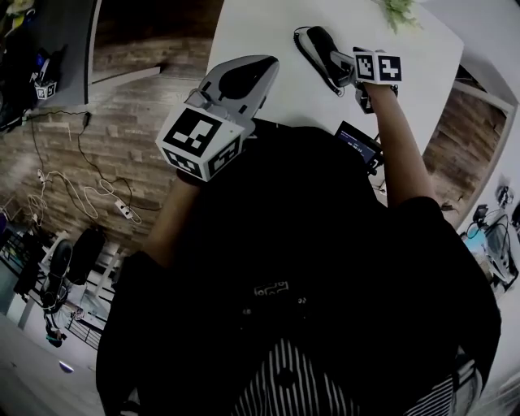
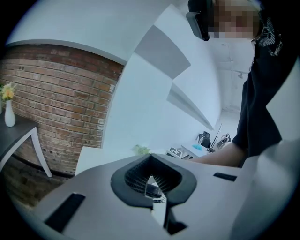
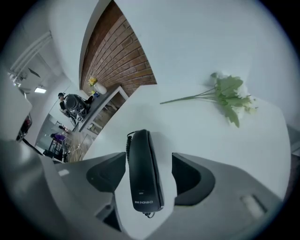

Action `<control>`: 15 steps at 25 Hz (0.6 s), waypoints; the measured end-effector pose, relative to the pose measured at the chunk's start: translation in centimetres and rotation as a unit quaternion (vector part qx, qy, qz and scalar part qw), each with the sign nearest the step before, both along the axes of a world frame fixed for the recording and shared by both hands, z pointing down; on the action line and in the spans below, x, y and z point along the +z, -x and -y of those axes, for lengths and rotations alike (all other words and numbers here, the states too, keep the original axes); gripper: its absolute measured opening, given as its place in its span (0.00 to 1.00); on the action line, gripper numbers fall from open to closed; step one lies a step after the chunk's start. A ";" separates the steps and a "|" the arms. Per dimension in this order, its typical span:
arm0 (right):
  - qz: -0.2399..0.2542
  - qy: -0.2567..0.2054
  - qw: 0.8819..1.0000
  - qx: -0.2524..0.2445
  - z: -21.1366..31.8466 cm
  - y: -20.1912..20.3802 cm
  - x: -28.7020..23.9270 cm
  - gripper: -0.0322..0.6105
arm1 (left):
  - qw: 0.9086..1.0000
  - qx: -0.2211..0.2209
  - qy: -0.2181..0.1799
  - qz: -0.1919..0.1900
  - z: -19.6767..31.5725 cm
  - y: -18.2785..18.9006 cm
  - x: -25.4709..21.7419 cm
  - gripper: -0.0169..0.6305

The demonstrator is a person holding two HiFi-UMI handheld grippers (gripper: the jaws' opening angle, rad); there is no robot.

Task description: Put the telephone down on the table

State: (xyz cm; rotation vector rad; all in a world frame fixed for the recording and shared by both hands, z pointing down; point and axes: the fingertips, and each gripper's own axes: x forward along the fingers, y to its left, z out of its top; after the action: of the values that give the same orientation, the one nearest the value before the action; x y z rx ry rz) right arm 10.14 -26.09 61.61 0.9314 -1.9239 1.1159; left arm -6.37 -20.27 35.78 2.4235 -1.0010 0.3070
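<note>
Black telephone (image 3: 144, 171), 1, right tongs (image 3: 149, 178) apart, left tongs (image 2: 152, 180) seemingly together

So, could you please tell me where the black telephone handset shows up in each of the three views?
Head view: the handset at top centre, lying on the white table.
Left gripper view: only a dark sliver with a coiled cord shows through the gap between the fingers; whether it is the handset, I cannot tell.
Right gripper view: lower centre, between the open fingers.
Shared landmark: the flower sprig on the table.
</note>
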 end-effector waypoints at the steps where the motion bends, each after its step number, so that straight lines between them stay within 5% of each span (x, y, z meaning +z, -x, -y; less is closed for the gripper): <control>1: 0.003 -0.007 1.000 0.010 0.1 -0.5 -0.9 0.52 | 1.000 0.010 -0.003 -0.002 0.3 -0.5 -0.2 0.04; 10: 0.048 -0.082 0.990 0.107 -1.1 -8.3 -10.9 0.51 | 0.991 0.126 -0.042 -0.021 1.5 -9.0 -3.4 0.04; 15: 0.065 -0.137 0.981 0.121 -1.4 -8.0 -16.2 0.48 | 0.984 0.166 -0.055 -0.037 3.2 -10.1 -4.2 0.04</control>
State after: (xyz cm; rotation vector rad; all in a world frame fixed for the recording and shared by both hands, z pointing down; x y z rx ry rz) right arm 18.11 -24.68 45.38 1.2988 -2.1519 1.0854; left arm 3.70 -23.43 31.57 2.6805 -0.5918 0.2781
